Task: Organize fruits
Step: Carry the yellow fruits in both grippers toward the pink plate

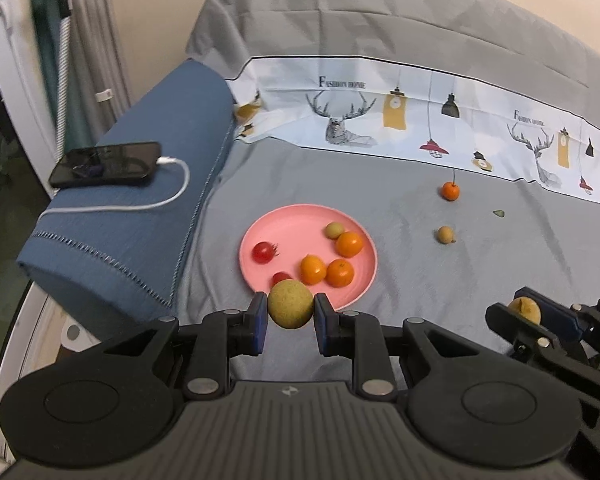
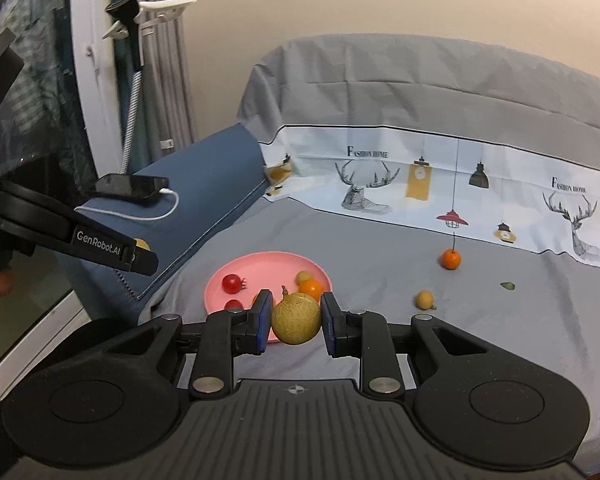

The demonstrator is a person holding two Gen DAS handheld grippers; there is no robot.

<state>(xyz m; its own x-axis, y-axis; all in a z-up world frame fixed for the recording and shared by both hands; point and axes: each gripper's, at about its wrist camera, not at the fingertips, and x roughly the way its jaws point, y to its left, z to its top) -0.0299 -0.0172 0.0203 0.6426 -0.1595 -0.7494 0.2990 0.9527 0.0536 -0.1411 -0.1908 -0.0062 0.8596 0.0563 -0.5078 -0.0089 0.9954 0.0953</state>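
Note:
A pink plate (image 1: 292,220) lies on the grey bedsheet and holds red tomatoes (image 1: 263,252), small oranges (image 1: 349,244) and a tan longan (image 1: 334,230). My left gripper (image 1: 291,312) is shut on a yellow-green round fruit (image 1: 291,304) at the plate's near rim. My right gripper (image 2: 296,318) is shut on a tan longan with a stem (image 2: 296,319), held near the plate (image 2: 268,266); it also shows at the right of the left wrist view (image 1: 525,310). A loose orange (image 1: 450,191) and a loose longan (image 1: 445,235) lie on the sheet right of the plate.
A folded blue blanket (image 1: 140,216) lies left of the plate with a black phone (image 1: 106,164) and white cable on it. A patterned white sheet band (image 1: 420,116) and grey pillow area run along the back. A small green leaf (image 1: 499,213) lies on the sheet.

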